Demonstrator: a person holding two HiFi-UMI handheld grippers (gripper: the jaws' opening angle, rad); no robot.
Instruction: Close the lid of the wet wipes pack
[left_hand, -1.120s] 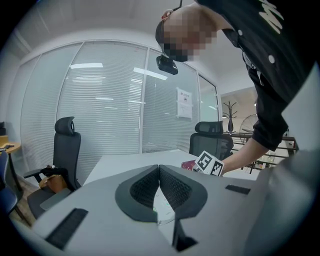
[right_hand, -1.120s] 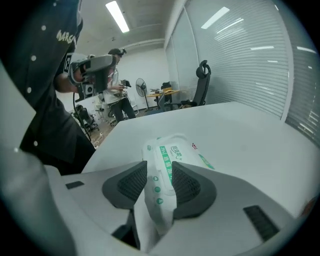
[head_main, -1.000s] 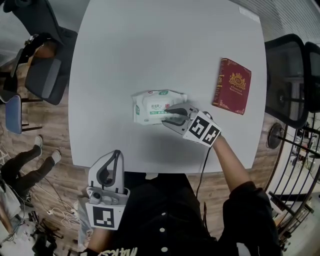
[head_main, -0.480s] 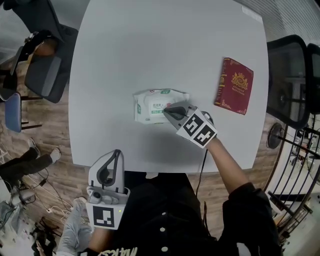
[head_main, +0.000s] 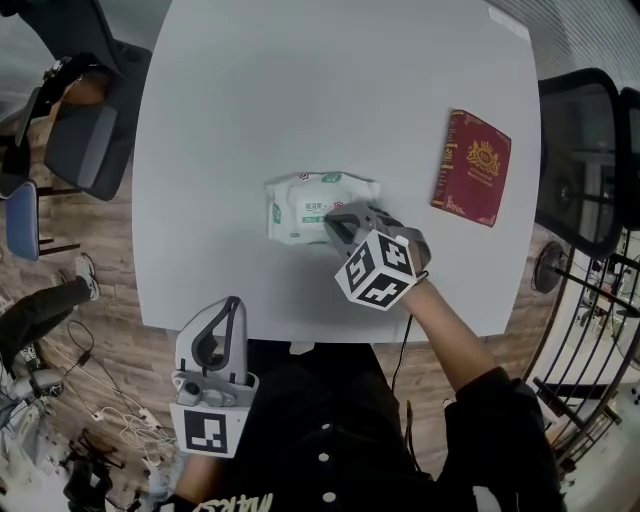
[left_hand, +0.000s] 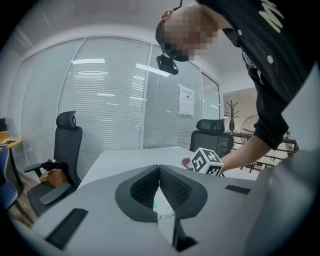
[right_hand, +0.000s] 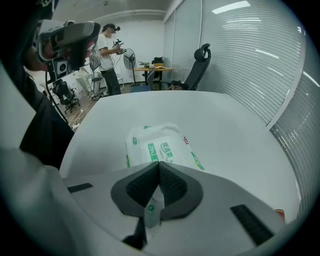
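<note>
R tool (head_main: 331, 222) is closed, pads meeting tip to tip, angled steeply down w/ tips on the top of the wet wipes pack (head_main: 303, 207), at its right-hand part; can't make out the lid edge under the tool. Pack lies flat approx mid-counter (head_main: 330, 90), long side across, a bit nearer the person's edge. L tool (head_main: 234, 304) is also closed, empty, held off the counter's near edge by the person's torso, well apart from the pack. Red booklet (head_main: 472, 168) lies flat to the right of the pack, apart from it, nr the counter's right edge.
</note>
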